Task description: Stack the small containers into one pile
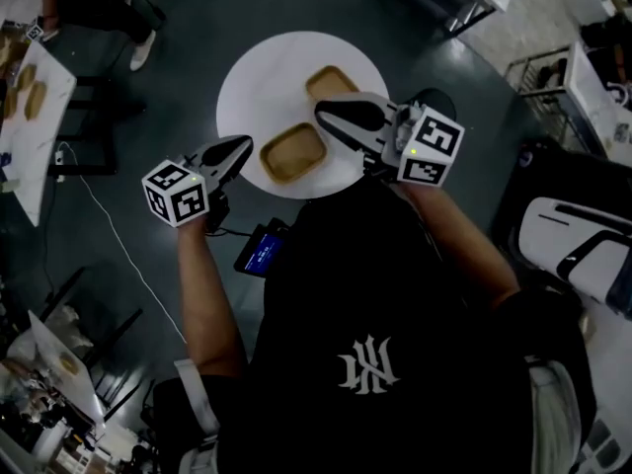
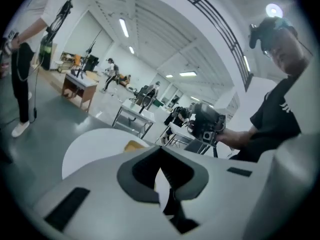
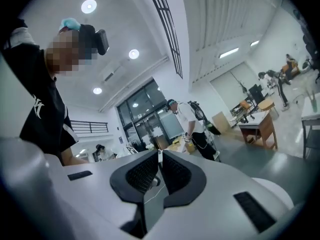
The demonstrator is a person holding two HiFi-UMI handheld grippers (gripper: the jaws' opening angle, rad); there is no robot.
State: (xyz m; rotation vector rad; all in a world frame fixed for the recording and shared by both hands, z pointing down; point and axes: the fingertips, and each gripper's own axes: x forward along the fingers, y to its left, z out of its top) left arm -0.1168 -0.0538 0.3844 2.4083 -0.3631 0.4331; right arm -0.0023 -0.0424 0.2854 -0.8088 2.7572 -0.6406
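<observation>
Two shallow wooden containers lie apart on the round white table [image 1: 247, 77]: one [image 1: 292, 152] near its front edge, the other [image 1: 331, 83] further back. Both grippers hang in the air above the table's near side, and nothing is between the jaws of either. My left gripper [image 1: 245, 144] is shut, its tips just left of the near container. My right gripper [image 1: 322, 115] is shut too, and its tips hover between the two containers. In the left gripper view the closed jaws [image 2: 160, 156] hide most of a container [image 2: 134, 145], and the right gripper [image 2: 205, 124] shows beyond. The right gripper view shows its shut jaws [image 3: 159, 156] pointing level into the room.
A device with a blue screen [image 1: 263, 250] hangs at the person's waist. A white table [image 1: 25, 126] with wooden items stands at the left, a white machine [image 1: 578, 250] at the right, a wire rack [image 1: 543, 77] behind it. People stand around the room [image 3: 192, 126].
</observation>
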